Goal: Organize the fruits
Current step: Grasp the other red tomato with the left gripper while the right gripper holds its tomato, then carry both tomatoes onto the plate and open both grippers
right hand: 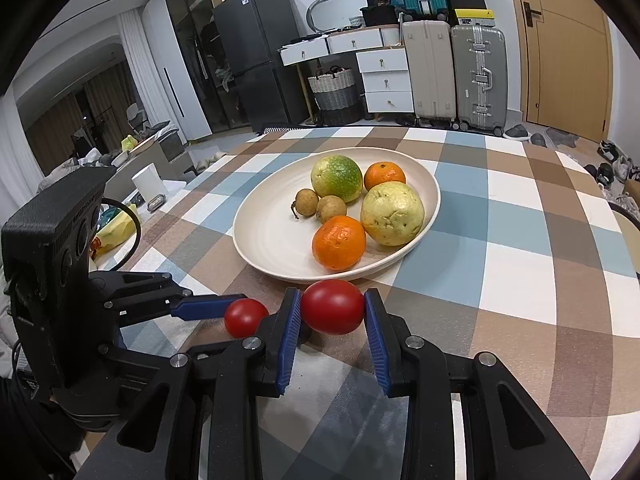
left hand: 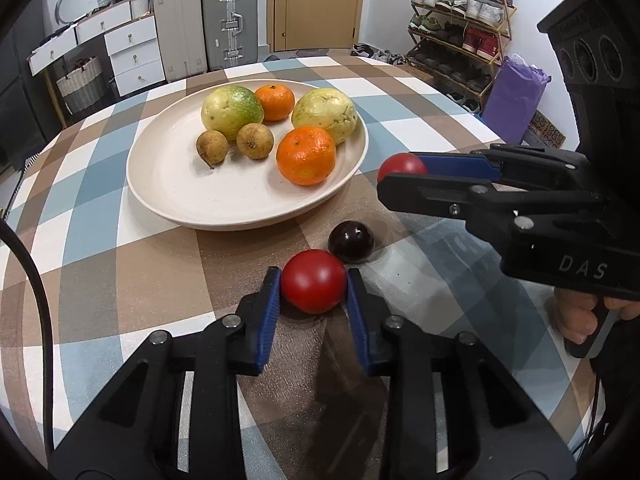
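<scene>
Both jaws clench red tomatoes: left gripper (left hand: 313, 294) grasps one tomato (left hand: 313, 281), right gripper (right hand: 332, 312) another (right hand: 332, 306), near the plate's (left hand: 168, 184) front rim. A dark plum (left hand: 351, 241) lies loose between. Squeezing could bruise them; crossing paths could collide, or crowded oranges (left hand: 306, 155) roll.

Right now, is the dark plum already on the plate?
No, the dark plum lies on the tablecloth just outside the plate.

My left wrist view faces the plate (left hand: 168, 184) from close above the table; my right wrist view faces it low, nearby. Both share the plate (right hand: 264, 240).
</scene>
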A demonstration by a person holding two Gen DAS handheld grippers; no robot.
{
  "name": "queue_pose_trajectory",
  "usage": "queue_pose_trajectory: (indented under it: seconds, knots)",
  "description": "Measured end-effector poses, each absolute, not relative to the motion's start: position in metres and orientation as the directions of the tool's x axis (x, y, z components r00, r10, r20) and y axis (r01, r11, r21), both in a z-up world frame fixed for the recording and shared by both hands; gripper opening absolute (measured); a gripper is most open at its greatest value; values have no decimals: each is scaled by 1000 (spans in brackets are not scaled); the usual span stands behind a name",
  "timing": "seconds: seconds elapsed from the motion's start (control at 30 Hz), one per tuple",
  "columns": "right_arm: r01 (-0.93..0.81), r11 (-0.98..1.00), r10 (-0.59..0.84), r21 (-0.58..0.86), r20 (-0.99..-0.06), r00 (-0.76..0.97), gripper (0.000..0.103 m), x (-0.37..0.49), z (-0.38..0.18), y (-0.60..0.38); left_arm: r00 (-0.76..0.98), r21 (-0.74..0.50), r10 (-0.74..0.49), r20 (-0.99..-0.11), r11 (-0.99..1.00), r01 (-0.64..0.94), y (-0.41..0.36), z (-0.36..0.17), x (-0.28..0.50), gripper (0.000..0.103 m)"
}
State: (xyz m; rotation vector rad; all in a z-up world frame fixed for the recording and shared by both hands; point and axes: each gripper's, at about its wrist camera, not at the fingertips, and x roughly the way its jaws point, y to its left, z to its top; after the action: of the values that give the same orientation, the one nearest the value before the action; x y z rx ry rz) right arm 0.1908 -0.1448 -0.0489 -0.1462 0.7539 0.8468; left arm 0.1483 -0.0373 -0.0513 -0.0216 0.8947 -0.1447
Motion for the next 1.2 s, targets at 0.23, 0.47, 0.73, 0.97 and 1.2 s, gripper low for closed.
queue_pose_trajectory:
  seconds: [0.23,0.47,0.73,0.97,1.2]
  knots:
    - [-722,671,623,169,-657,425,33,192,-49,-145,639,-91,-134,-758,991,101,-29,-47,146,29]
    - [-717,675,627,174,-648,433,33,192,-48,-148,694,-113,-118,-710,992,54,-13,-32,140,29]
    - [-717,674,637,179,-632,441,33,191,-46,-148,731,-117,-92,-676,993,17,3,-14,146,29]
    - [-711,680,641,182,-619,454,33,191,-46,-149,748,-97,-73,-660,995,12,10,-7,161,29]
    - [-714,675,651,185,-604,459,33,192,-44,-146,753,-100,-61,-655,995,-6,18,-9,175,29]
